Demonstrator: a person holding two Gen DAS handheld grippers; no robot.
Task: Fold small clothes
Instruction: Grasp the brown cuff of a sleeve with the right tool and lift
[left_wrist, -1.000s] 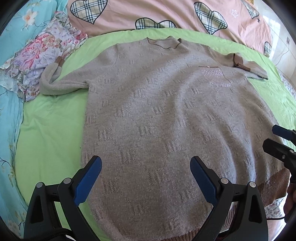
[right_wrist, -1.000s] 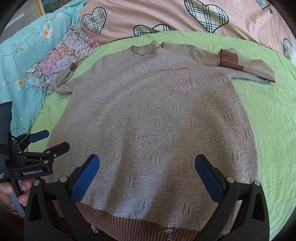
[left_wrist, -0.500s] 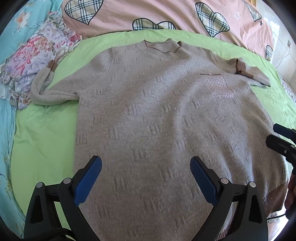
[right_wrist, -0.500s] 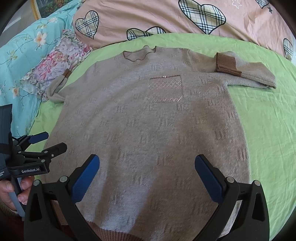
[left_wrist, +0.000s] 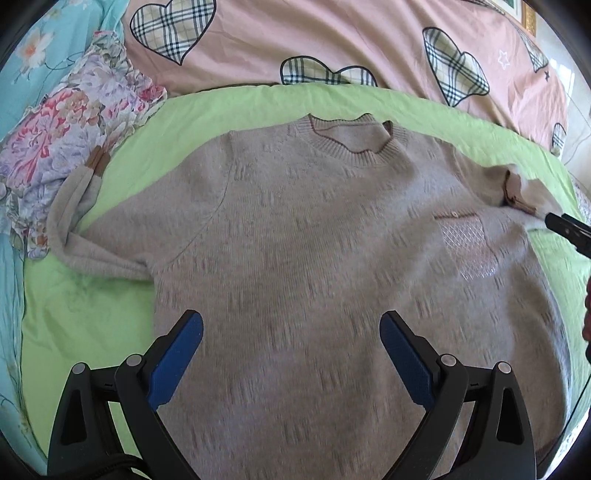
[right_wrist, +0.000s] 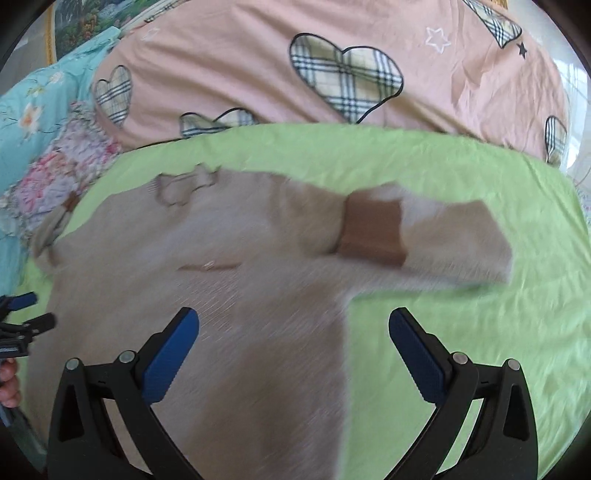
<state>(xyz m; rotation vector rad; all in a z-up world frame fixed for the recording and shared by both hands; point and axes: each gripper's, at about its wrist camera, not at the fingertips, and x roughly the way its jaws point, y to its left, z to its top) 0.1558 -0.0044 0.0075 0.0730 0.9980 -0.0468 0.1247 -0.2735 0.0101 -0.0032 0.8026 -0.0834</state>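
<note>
Green bedding (left_wrist: 92, 325) fills the lower part of both views, with a pink heart-print quilt (left_wrist: 332, 40) banked across the top of each frame. At lower centre of its own view, the left gripper (left_wrist: 291, 347) hangs wide open and empty over the middle of the beige sweater (left_wrist: 314, 240). The right gripper (right_wrist: 293, 345), equally spread and holding nothing, straddles the sweater's right side edge. Beyond it, in the upper right of that view, the right sleeve (right_wrist: 424, 236) lies doubled back, its brown cuff (right_wrist: 373, 232) on top. The left sleeve (left_wrist: 74, 206) curls toward a floral cloth (left_wrist: 66, 129) at the upper left of the left view.

The likely step is reaching for the sleeves. Done well, each claw would pinch near a cuff and draw the sleeve flat across the chest without dragging the body.

Compared with a second ago, both cameras have advanced from the hem toward the shoulders, and the right view has swung toward the sleeve and is blurred by motion.
</note>
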